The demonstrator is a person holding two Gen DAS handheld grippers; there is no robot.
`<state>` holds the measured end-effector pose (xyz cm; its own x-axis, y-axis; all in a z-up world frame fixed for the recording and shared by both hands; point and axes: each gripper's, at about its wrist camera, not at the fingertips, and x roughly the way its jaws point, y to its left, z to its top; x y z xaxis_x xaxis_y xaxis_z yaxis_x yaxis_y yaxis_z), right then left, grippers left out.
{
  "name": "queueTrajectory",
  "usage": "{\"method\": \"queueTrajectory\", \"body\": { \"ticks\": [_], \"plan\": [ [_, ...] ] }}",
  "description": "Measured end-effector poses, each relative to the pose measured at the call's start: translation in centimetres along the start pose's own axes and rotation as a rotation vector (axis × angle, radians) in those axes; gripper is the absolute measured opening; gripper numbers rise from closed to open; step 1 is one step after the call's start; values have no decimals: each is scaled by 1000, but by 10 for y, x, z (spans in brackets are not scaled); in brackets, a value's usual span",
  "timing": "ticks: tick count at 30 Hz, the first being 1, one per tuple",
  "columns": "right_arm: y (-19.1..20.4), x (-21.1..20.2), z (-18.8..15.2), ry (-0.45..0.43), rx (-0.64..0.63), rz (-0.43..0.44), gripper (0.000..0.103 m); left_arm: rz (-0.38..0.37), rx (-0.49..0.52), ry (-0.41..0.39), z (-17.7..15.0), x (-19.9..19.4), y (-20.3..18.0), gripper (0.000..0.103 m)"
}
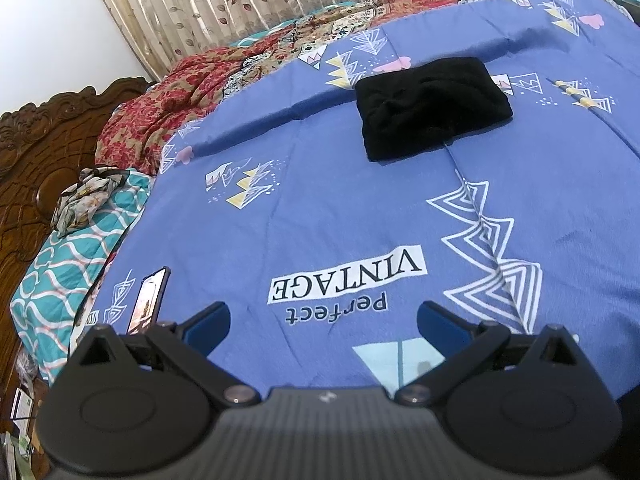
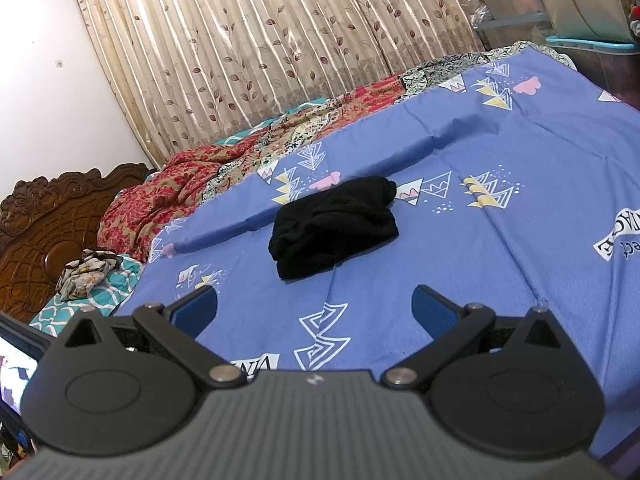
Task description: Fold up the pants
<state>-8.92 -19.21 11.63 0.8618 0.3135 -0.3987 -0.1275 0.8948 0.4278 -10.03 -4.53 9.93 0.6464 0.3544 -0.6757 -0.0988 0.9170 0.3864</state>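
The black pants (image 1: 432, 106) lie folded into a compact rectangle on the blue patterned bed sheet (image 1: 320, 208). They also show in the right wrist view (image 2: 334, 226), folded and lying flat. My left gripper (image 1: 323, 320) is open and empty, held above the sheet well short of the pants. My right gripper (image 2: 314, 306) is open and empty, a short way in front of the pants and not touching them.
A red floral blanket (image 1: 160, 120) is bunched along the far side by the curtain (image 2: 260, 40). A teal pillow (image 1: 72, 248) with a crumpled scarf (image 1: 88, 196) lies by the carved headboard (image 1: 36, 152). A phone (image 1: 148, 300) lies near my left gripper.
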Motion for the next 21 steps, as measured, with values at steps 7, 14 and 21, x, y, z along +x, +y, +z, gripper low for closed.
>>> {"method": "queueTrajectory", "body": {
  "ticks": [7,14,21],
  "plan": [
    [0,0,0,1,-1,0,103,2,6,9,-1,3,-1,103],
    [-3,1,-3,4,2,-1,103,2,10,17,-2,5,-3,103],
    [-7,4,-4,11,4,-5,103,1,15,26,-3,8,-5,103]
  ]
}}
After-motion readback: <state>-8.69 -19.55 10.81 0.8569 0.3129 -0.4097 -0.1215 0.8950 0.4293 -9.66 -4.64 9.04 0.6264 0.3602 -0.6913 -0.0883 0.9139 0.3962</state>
